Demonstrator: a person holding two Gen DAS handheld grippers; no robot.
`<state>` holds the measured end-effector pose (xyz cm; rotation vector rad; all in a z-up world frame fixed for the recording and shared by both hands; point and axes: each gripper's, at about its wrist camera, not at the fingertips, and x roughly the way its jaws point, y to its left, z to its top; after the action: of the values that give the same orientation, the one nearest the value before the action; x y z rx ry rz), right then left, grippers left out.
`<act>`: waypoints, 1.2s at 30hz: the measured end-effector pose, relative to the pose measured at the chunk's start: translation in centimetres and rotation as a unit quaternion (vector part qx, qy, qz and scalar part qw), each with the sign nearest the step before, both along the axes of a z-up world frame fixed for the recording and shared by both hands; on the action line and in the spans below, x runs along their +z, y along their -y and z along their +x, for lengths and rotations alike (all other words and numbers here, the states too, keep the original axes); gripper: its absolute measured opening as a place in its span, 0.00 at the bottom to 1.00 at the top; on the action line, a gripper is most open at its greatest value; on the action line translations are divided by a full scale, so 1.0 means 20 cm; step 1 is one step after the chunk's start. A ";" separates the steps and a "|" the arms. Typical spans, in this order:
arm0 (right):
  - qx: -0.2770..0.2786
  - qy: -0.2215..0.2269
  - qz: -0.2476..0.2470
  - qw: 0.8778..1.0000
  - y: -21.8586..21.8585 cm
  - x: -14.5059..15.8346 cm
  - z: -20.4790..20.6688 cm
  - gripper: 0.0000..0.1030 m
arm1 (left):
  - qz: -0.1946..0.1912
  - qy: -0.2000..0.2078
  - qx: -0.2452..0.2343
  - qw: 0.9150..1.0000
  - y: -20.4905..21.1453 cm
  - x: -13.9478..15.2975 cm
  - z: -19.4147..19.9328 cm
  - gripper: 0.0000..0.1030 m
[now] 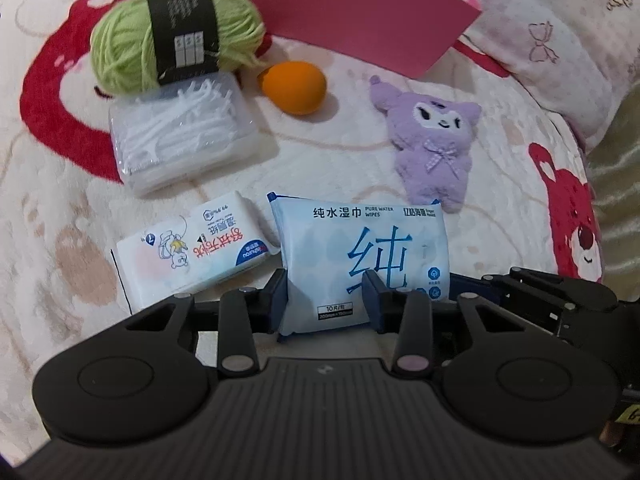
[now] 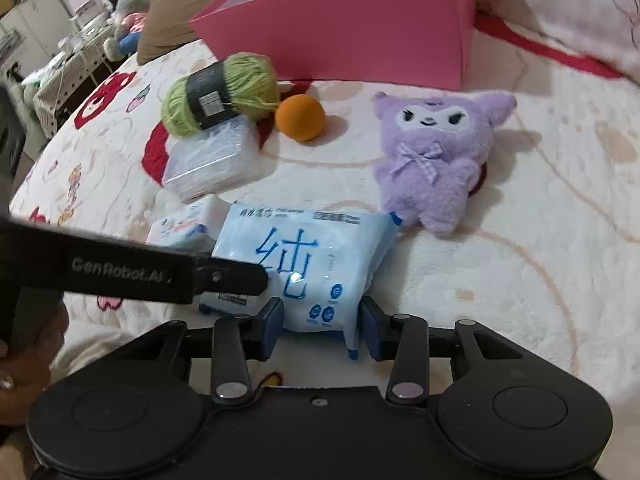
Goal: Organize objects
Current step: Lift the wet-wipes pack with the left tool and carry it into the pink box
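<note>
1. The left gripper (image 1: pixel 325 296) is bracketing the near end of the blue wipes pack (image 1: pixel 360 260); its 2 fingers are pressing against the pack's left part, holding it.
2. The right gripper (image 2: pixel 322 320) is closing on the same pack (image 2: pixel 316 268) at its near right corner, both pads sitting against the wrapper.
3. The pack is lying on the cream blanket (image 1: pixel 328 152), its top edge near the feet of the purple plush toy (image 1: pixel 434 140).
4. A smaller white tissue pack (image 1: pixel 192 248) is lying just left of the blue pack, touching it at the corner.
5. A clear box of floss picks (image 1: pixel 184 132) is sitting farther back, with a green yarn ball (image 1: pixel 160 36) resting against its far edge.
6. An orange ball (image 1: pixel 296 88) is lying beside the yarn, apart from the plush toy.
7. A pink box (image 2: pixel 360 36) is standing open behind all items.
8. In the right wrist view, the left gripper's arm is crossing over the blue pack's left side.
</note>
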<state>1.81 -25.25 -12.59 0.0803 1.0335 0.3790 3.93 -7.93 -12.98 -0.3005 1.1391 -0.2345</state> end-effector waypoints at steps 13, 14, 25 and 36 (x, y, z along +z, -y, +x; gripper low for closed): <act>0.015 0.055 -0.017 0.998 -0.04 0.15 -0.06 0.51 | -0.008 0.017 -0.007 1.000 -0.04 0.15 -0.02 0.37; 0.016 0.059 -0.017 0.998 -0.04 0.16 -0.06 0.52 | -0.009 0.018 -0.008 1.000 -0.04 0.16 -0.02 0.37; 0.015 0.097 -0.017 0.995 -0.07 0.27 -0.09 0.55 | 0.008 0.051 -0.037 0.998 -0.04 0.32 -0.05 0.35; -0.005 0.097 -0.006 0.995 -0.17 0.39 -0.10 0.67 | -0.002 0.050 -0.061 0.997 -0.16 0.48 0.00 0.36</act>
<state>-0.10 -21.85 -4.83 0.0367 0.8429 0.3630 4.00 -4.79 -3.32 -0.2207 1.0592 -0.3568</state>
